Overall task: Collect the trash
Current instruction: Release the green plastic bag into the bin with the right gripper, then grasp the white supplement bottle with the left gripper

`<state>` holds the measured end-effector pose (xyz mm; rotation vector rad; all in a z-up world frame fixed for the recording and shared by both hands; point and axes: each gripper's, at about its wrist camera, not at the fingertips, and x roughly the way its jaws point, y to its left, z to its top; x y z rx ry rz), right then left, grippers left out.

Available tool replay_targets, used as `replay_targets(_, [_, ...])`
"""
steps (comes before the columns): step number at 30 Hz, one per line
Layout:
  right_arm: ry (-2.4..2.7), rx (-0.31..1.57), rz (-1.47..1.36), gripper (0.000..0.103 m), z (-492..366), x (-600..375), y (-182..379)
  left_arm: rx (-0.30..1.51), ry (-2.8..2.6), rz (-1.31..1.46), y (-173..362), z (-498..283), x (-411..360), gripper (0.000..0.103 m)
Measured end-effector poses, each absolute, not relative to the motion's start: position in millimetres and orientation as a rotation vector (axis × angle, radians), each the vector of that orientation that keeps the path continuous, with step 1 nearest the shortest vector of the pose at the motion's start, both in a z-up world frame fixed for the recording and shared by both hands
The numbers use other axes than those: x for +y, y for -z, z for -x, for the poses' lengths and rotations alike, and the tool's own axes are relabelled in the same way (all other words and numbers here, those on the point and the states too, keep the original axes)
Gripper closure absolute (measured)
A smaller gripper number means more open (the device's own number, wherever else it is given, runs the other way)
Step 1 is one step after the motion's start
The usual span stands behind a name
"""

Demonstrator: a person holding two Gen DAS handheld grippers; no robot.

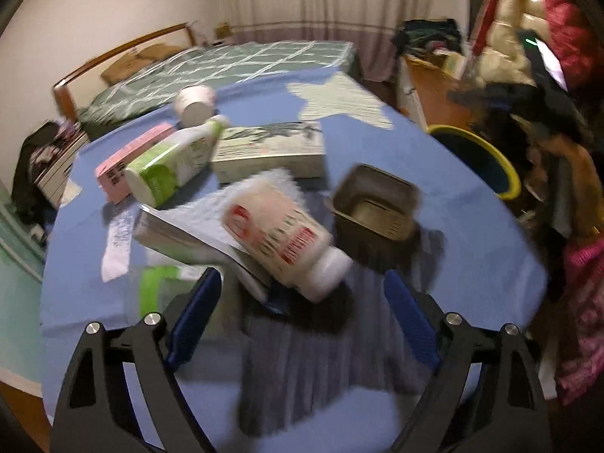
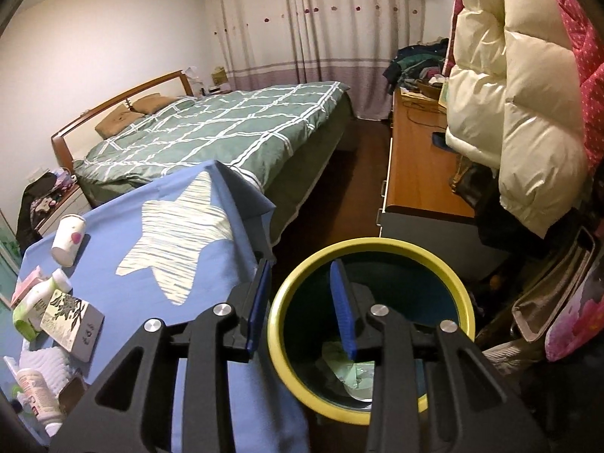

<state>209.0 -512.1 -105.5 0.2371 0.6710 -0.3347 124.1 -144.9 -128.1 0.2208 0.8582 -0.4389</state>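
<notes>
The right gripper [image 2: 302, 302] hangs wide and empty over the bin [image 2: 377, 249]. The left gripper [image 1: 302, 302], also wide, faces the white bottle [image 1: 287, 238] near the table's [image 1: 472, 264] front edge; closing on it looks next.

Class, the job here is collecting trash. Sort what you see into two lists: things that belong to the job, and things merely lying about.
Belongs to the job:
yellow-rimmed bin
red-labelled bottle
green-labelled bottle
paper cup
printed box
brown tray
pink box

Just lying about:
bed
cream jacket
wooden desk
curtains
</notes>
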Motion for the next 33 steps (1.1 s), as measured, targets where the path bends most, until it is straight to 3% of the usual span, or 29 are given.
replay_targets(11, [0.295,0.663,-0.243,0.071,-208,-506,104,0.941,0.589,-0.159,149,-127,-173,0.016])
replay_targets(18, [0.293,0.662,-0.246,0.071,-207,-505,104,0.969,0.639,-0.033,154,-156,-187,0.026])
replay_targets(24, [0.284,0.661,-0.247,0.071,-203,-504,104,0.899,0.503,-0.145,140,-158,-194,0.026])
replay_targets(29, [0.278,0.659,-0.261,0.071,-203,-506,105,0.824,0.352,-0.194,120,-152,-181,0.01])
replay_targets(33, [0.258,0.663,-0.266,0.071,-205,-503,107,0.798,0.309,-0.212,114,-160,-174,0.009])
